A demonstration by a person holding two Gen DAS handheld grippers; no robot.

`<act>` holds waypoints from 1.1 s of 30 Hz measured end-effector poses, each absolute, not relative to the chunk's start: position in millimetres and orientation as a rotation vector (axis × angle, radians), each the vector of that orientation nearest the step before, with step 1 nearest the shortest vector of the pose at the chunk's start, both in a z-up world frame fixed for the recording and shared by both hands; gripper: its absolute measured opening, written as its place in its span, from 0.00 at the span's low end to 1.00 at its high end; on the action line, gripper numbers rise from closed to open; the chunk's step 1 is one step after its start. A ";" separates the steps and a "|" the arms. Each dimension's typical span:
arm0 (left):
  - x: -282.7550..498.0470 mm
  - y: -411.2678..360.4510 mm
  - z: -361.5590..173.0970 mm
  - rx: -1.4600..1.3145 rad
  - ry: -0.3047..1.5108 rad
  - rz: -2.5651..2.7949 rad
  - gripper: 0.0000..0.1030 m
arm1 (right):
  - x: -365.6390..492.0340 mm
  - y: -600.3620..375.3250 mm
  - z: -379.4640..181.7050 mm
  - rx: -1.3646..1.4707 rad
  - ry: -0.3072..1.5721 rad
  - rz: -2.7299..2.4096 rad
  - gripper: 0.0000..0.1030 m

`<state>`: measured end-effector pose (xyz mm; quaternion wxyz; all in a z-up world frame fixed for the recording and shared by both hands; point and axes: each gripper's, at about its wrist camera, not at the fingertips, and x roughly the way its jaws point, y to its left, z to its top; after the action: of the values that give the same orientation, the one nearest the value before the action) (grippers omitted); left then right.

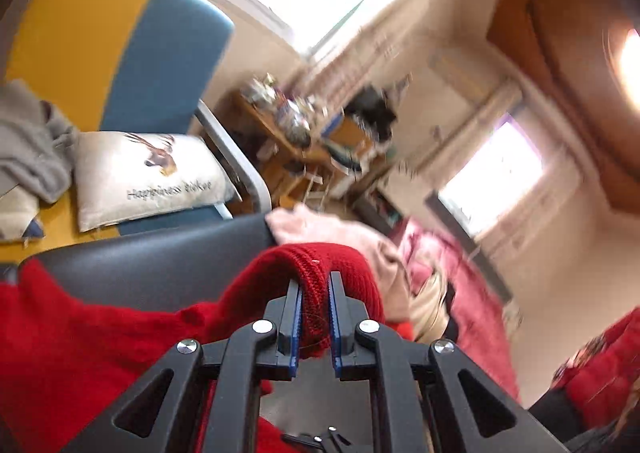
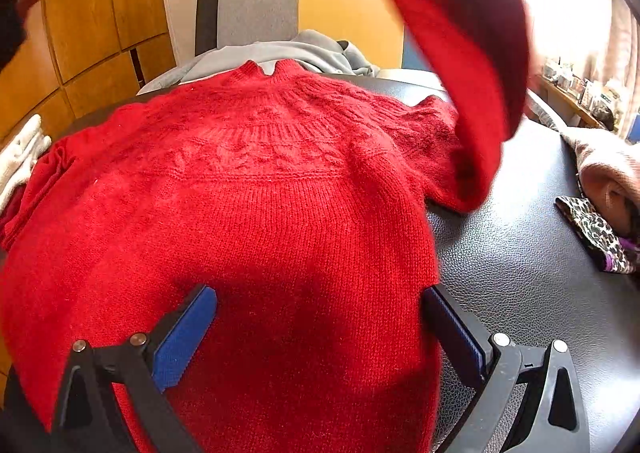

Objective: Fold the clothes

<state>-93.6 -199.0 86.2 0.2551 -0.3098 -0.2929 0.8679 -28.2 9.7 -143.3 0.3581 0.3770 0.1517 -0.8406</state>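
Knit: red sweater [image 2: 248, 205], spread flat on the black leather surface [image 2: 528, 265], collar at 12 o'clock in the right wrist view.
Sleeve: lifted sleeve [image 2: 472, 65], raised at 1 o'clock.
Left gripper [image 1: 315, 285]: pressed together on the ribbed cuff [image 1: 316, 265].
Right gripper [image 2: 320, 301]: fingers spread wide above the body, nothing held.
Handling: judged soft, light, stretchy; best taken at ribbed edges or shoulder seams.

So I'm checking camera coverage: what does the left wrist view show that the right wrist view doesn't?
Only the left wrist view shows the left gripper pinching the red sweater's cuff, and a printed pillow. Only the right wrist view shows the sweater's body spread flat, the open right gripper over it, and a leopard-print cloth. Both show the sweater, the black table and a pink garment.
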 end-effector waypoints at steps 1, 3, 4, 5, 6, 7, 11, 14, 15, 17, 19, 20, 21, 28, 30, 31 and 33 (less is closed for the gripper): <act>-84.0 -211.7 85.7 -0.828 -0.839 2.370 0.10 | -29.0 9.2 -142.7 0.973 0.392 -2.169 1.00; -63.4 -237.2 83.5 -0.805 -0.926 2.398 0.10 | -29.4 9.1 -142.6 0.974 0.394 -2.169 1.00; -50.1 -249.4 78.4 -0.805 -0.967 2.419 0.10 | -29.4 9.1 -142.6 0.975 0.396 -2.169 1.00; -43.0 -259.6 72.8 -0.810 -1.000 2.431 0.10 | -29.6 9.1 -142.8 0.975 0.396 -2.169 1.00; -31.9 -269.2 63.5 -0.823 -1.032 2.448 0.10 | -29.8 9.0 -143.0 0.975 0.397 -2.169 1.00; -20.8 -278.7 54.3 -0.835 -1.063 2.465 0.10 | -29.9 8.7 -143.3 0.976 0.398 -2.169 1.00; 12.3 -314.4 10.7 -0.901 -1.245 2.468 0.10 | -29.9 8.0 -144.4 0.977 0.401 -2.170 1.00; 26.3 -330.2 -19.6 -0.909 -1.378 2.405 0.10 | -30.2 7.4 -144.8 0.977 0.405 -2.171 1.00; 30.0 -334.3 -29.3 -0.907 -1.420 2.377 0.10 | -30.5 6.7 -145.1 0.976 0.406 -2.172 1.00; 39.0 -346.7 -47.5 -0.936 -1.498 2.391 0.15 | -30.2 6.7 -144.9 0.976 0.409 -2.173 1.00; 49.2 -361.7 -65.0 -0.987 -1.574 2.447 0.35 | -30.0 7.0 -144.7 0.976 0.411 -2.174 1.00; 55.1 -369.4 -72.6 -1.005 -1.608 2.477 0.40 | -30.0 7.1 -144.6 0.975 0.411 -2.175 1.00; 63.7 -377.1 -75.8 -0.998 -1.625 2.510 0.46 | -29.9 7.3 -144.5 0.975 0.412 -2.175 1.00; 104.9 -380.6 -65.5 -1.232 -1.158 2.926 0.61 | -29.9 6.5 -144.4 0.975 0.413 -2.175 1.00; 109.6 -356.5 -52.1 -1.295 -0.730 3.090 0.63 | -30.0 6.5 -144.5 0.975 0.413 -2.174 1.00; 110.8 -342.0 -47.9 -1.312 -0.498 3.138 0.64 | -30.0 6.5 -144.5 0.975 0.413 -2.173 1.00; 102.7 -298.8 -45.2 -1.302 0.011 3.144 0.65 | -30.3 7.4 -144.6 0.976 0.413 -2.173 1.00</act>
<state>102.7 -298.8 -45.2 -0.1303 -0.3793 0.0031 0.9161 -30.3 7.4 -144.6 0.3541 0.3774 0.1599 -0.8406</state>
